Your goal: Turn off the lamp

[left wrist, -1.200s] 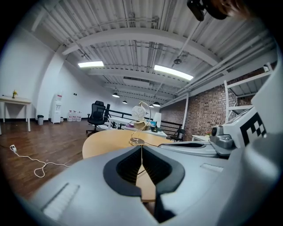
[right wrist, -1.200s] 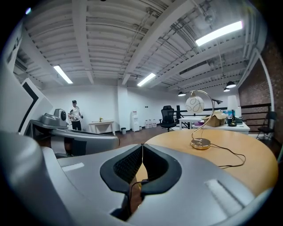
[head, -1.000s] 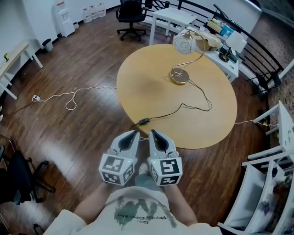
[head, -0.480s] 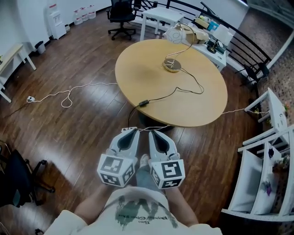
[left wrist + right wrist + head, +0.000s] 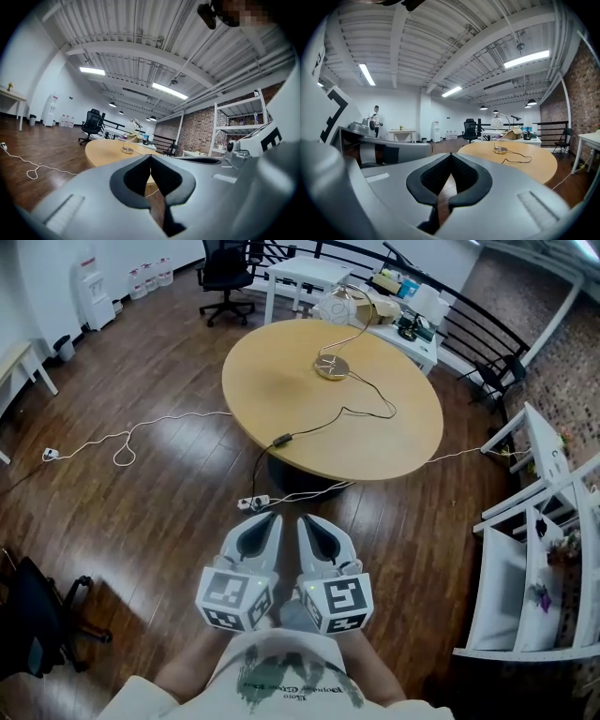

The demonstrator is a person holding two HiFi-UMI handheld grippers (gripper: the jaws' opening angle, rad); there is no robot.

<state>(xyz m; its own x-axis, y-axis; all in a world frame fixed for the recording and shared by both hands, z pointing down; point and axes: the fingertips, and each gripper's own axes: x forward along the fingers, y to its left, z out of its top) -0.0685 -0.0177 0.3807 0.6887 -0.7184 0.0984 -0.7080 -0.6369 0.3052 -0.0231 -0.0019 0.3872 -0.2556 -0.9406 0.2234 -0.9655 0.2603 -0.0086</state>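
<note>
Two units are recorded: the left hand-held gripper [image 5: 270, 519] and the right hand-held gripper [image 5: 306, 520] sit side by side close to the person's body, above the wooden floor [image 5: 169, 484]. In each gripper view the jaws are closed tip to tip, with nothing between them. Neither hand-held gripper touches any part of the task's thing. The lamp [image 5: 330, 367] stands upright well ahead of both hand-held grippers, on the far part of the round table [image 5: 281, 381], its globe shade [image 5: 335, 307] arching over the far edge. A cord [image 5: 309, 427] runs from the lamp's base back toward the hand-held grippers. It passes through a small dark inline switch [image 5: 280, 440] lying on the table near its nearest edge, then drops to a power strip [image 5: 253, 503] on the floor just ahead of the jaw tips. The shade appears pale in a brightly lit room, and no view settles whether the bulb is lit. Assessment: this layout fits either a lamp awaiting switch-off, with the full reach to the table outstanding, or a lamp already off, with the hand-held grippers drawn clear. The position of the switch cannot be read at this distance, so completion is neither confirmed nor excluded.
</note>
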